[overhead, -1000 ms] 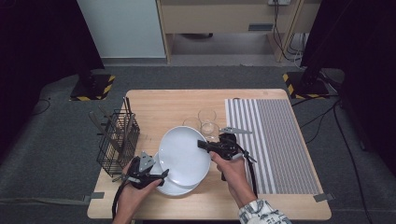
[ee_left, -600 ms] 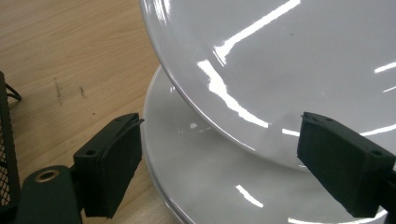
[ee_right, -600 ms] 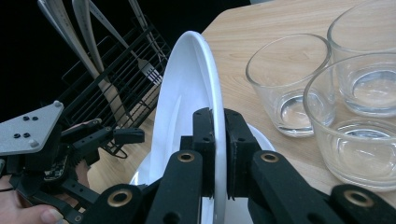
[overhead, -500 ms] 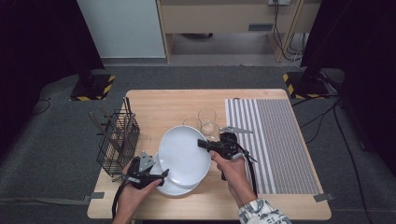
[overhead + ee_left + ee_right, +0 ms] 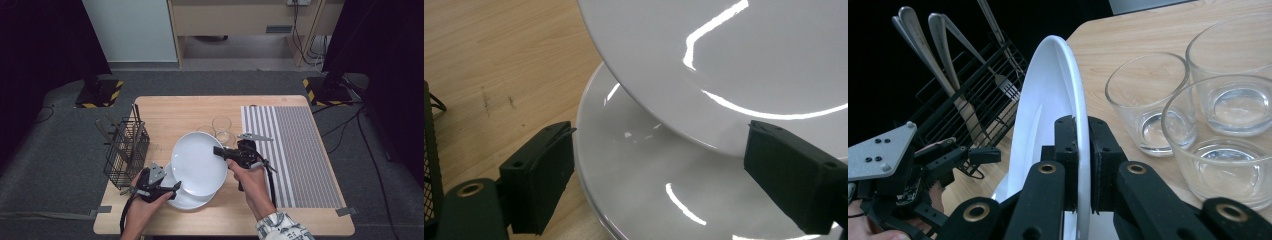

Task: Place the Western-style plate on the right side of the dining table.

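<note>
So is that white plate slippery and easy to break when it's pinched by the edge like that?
Probably, yes. The lifted plate looks glossy, with bright glare streaks, so it could slide between the right gripper jaws, which pinch only its rim. It looks stiff and hard like ceramic, so a drop onto the lower plate or the glasses might chip it.

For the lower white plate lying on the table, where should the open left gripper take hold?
Grip the lower plate by its thin near rim, from the left gripper side. It lies flat, and the tilted upper plate, clamped by the right gripper, covers its far part.
</note>
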{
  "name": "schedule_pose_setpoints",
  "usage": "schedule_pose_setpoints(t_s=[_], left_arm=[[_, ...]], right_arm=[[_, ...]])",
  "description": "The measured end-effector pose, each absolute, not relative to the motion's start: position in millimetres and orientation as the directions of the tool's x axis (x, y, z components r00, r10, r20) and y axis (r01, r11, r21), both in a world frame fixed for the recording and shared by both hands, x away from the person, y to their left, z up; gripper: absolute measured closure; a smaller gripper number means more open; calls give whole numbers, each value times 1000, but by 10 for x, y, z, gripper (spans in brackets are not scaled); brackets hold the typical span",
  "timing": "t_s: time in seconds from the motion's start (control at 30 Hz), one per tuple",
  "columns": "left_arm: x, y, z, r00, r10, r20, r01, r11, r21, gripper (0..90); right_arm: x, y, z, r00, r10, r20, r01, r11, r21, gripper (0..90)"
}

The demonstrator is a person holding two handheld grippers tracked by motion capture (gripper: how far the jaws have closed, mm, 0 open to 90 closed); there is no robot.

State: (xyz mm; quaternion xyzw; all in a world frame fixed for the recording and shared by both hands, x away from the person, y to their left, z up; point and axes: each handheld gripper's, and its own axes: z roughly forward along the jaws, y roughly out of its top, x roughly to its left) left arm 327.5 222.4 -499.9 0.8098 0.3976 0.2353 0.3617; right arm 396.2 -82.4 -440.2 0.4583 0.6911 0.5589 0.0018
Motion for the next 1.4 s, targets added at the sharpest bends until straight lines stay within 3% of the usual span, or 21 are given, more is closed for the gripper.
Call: schedule_pose_setpoints(t_s=[0.43,1.4], left_arm=[[3249,2221,-4936,587,806,80,443,-402,801,39],[3249,2149,-4902,625,779,55,424,-398,814,35]], right_arm=[[4024,-870,-4277,-572,632,523,627,-75,776,855],[4255,-942,-3972,-557,649,518,612,-100,785,855]])
